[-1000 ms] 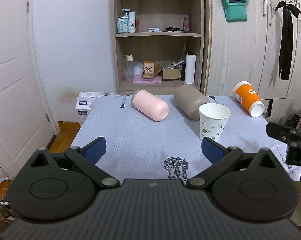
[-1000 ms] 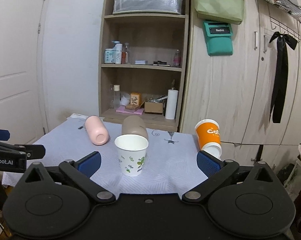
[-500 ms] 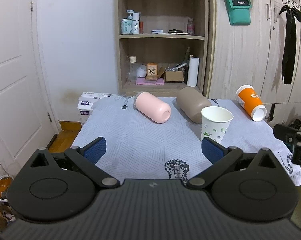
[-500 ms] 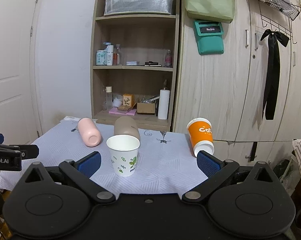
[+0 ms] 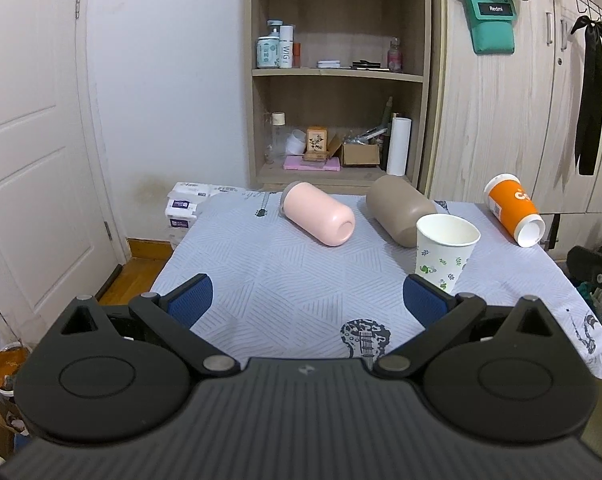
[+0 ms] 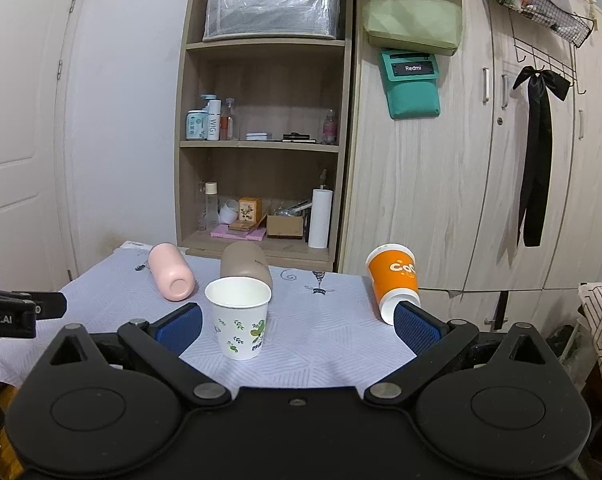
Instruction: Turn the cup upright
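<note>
Task part done. On the worktop (image 6: 321, 340), the white leaf-print cup (image 6: 239, 322) stands upright; we still find the pink cup (image 5: 319, 214), taupe cup (image 5: 401, 208) and orange cup (image 6: 393, 280) lying sideways. Left tool (image 5: 307, 304) and right tool (image 6: 297, 326) gape wide, empty.

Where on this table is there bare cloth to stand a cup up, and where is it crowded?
Widest bare cloth: the near-left stretch, in front of the pink cup. A smaller patch lies between the white paper cup and the orange cup. Crowded: the far middle, where the taupe cup lies right behind the white one.
</note>
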